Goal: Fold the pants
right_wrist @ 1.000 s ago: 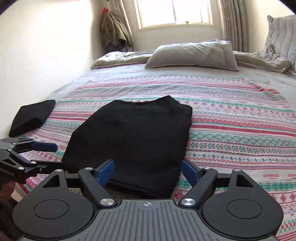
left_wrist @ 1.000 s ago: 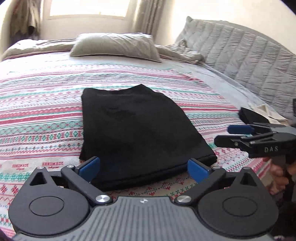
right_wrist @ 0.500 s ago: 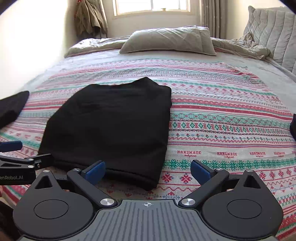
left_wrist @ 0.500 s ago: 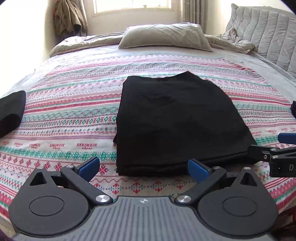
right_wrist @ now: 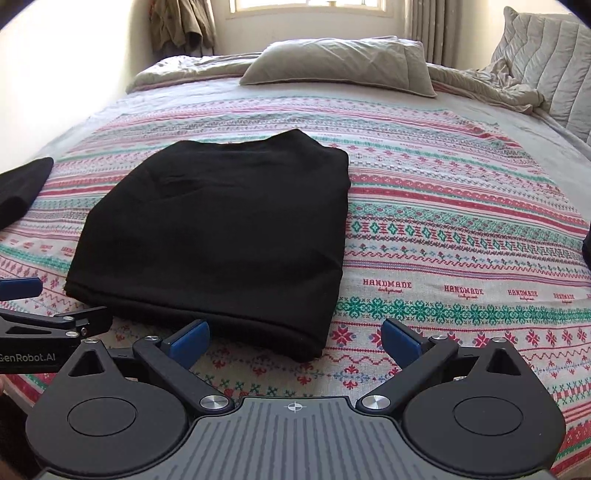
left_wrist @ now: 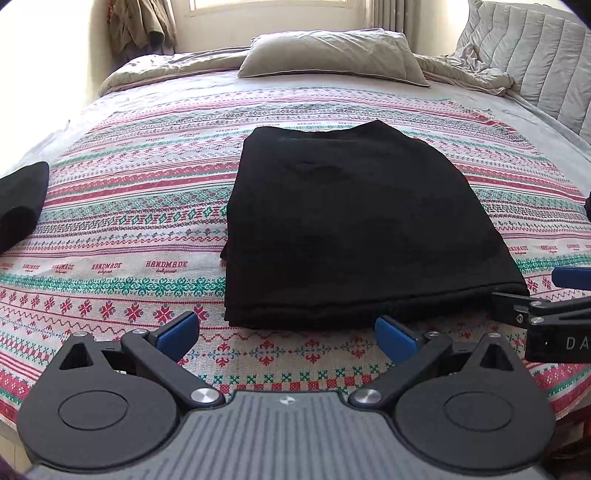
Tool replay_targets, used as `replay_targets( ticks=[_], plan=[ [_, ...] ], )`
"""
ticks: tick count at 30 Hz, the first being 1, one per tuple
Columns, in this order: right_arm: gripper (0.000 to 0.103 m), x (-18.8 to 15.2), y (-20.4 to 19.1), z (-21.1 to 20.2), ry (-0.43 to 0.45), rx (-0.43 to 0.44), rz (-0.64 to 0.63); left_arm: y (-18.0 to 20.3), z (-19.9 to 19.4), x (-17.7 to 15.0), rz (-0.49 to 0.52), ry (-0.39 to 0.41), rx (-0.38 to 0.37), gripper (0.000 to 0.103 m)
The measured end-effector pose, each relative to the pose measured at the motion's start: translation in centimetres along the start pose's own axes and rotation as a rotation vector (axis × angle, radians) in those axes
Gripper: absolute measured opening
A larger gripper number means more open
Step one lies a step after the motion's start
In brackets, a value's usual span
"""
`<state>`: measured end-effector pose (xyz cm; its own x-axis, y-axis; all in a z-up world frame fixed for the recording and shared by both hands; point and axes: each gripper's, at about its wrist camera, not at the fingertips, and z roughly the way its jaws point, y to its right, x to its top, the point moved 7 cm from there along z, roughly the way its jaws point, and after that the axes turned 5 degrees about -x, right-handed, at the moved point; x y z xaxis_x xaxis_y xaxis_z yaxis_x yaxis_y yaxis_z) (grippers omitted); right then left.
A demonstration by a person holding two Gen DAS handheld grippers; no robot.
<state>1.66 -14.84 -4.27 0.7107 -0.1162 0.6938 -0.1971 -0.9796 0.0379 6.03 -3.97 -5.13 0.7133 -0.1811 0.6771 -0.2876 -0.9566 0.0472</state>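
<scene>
Black folded pants (left_wrist: 351, 229) lie flat on the patterned bedspread (left_wrist: 129, 229), near hem towards me. My left gripper (left_wrist: 286, 330) hovers open just short of that hem, around its left half, with nothing between the blue pads. In the right wrist view, the pants (right_wrist: 229, 229) sit left of centre. My right gripper (right_wrist: 295, 336) stands wide open in front of the hem's right corner, its left pad close to the cloth, nothing held. Each gripper shows at the other view's edge: the right gripper (left_wrist: 535, 291), the left gripper (right_wrist: 55, 304).
A second dark folded garment (left_wrist: 18, 206) lies at the bed's left edge, and something dark (left_wrist: 588, 206) peeks in at the right edge. A grey pillow (left_wrist: 332, 55) and rumpled duvet lie at the back, a quilted headboard (left_wrist: 535, 55) on the right. Clothes (left_wrist: 144, 26) hang beside the window.
Both views have swung and tipped down so the pants sit squarer and nearer. My right gripper's pads have spread wider. The left gripper stays open.
</scene>
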Motion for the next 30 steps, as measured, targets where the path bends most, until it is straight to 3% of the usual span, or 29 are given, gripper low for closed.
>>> replay_targets(
  ticks=[30],
  plan=[
    [0.1, -0.44, -0.21, 0.57, -0.038, 0.001, 0.004, 0.19, -0.21, -0.11, -0.002, -0.002, -0.013, 0.103]
  ],
)
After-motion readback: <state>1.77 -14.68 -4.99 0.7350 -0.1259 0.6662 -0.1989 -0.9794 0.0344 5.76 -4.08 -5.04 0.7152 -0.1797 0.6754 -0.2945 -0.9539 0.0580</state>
